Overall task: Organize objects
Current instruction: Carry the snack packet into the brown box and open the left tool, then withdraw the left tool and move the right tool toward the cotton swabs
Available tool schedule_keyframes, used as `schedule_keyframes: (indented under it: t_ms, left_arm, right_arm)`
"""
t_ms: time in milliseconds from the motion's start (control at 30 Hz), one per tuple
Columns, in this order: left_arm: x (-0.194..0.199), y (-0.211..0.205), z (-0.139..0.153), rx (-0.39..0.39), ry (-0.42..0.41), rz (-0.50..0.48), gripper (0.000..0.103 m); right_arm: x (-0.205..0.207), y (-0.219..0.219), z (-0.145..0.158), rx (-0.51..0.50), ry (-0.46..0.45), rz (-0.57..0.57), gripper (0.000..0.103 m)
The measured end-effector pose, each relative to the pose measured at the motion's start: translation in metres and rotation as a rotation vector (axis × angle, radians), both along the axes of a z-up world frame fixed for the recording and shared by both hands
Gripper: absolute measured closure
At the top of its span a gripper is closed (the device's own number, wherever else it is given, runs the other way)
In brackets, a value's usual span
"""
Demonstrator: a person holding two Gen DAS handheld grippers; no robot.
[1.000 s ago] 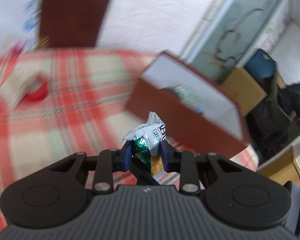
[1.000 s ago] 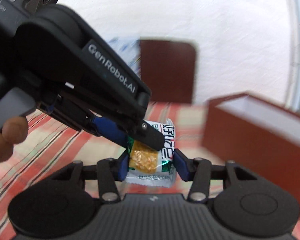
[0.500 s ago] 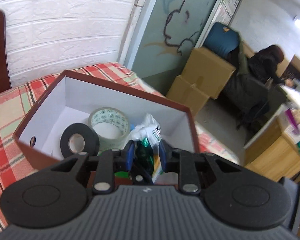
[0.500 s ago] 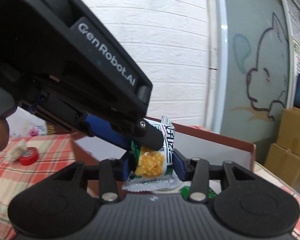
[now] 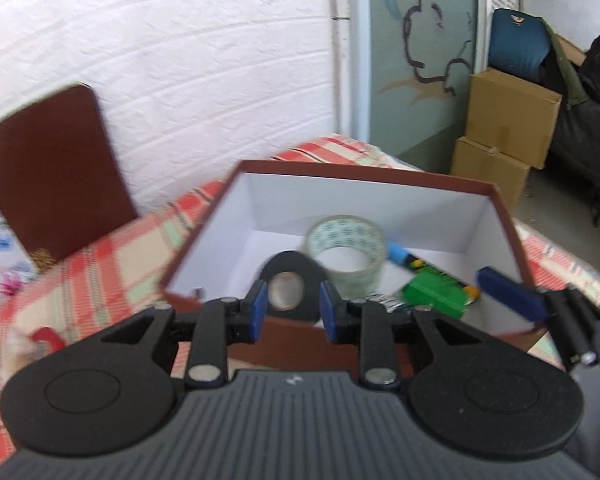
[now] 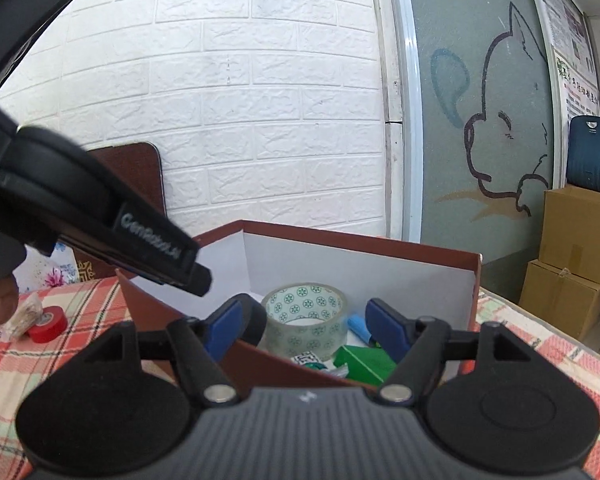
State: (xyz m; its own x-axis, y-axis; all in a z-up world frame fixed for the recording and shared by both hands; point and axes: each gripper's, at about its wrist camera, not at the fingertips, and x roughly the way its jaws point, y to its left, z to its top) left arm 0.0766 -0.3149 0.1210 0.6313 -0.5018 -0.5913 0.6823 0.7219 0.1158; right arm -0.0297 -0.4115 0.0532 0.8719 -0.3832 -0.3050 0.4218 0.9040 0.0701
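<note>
A brown box with white inside [image 5: 380,200] [image 6: 380,264] stands on the plaid table. In it lie a clear tape roll [image 5: 346,246] [image 6: 304,314], a black tape roll [image 5: 290,286], a green packet [image 5: 436,294] [image 6: 366,364], a blue item [image 5: 400,256] and the silver snack packet [image 5: 384,300] [image 6: 316,362]. My left gripper [image 5: 292,314] is open and empty at the box's near wall. My right gripper [image 6: 306,328] is open and empty over the near wall; one of its fingers [image 5: 508,294] shows in the left wrist view.
A red tape roll [image 6: 48,324] [image 5: 46,338] and a pale bag [image 6: 22,318] lie on the plaid cloth at left. A brown chair back [image 5: 48,176] stands against the white brick wall. Cardboard boxes [image 6: 576,256] stand on the floor at right.
Both grippers held the snack packet over the box. Both have opened and the packet has dropped into the box.
</note>
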Motion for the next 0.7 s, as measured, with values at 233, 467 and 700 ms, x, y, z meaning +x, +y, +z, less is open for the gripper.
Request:
schedule_keyframes:
  t_ms: [233,467,700]
  left_arm:
    - [-0.011,0.046,0.002,0.018,-0.075,0.071,0.068]
    - [-0.009,0.093,-0.003,0.016,-0.085,0.153,0.068]
    - [-0.003,0.137,-0.015,0.013,-0.076,0.235,0.068]
  right_arm:
    - [-0.013,0.025,0.008,0.025,-0.021,0.024,0.032]
    - [-0.009,0.052,0.015,0.029,-0.014,0.084,0.031]
    - [0.001,0.09,0.018,-0.005,0.012,0.158,0.03]
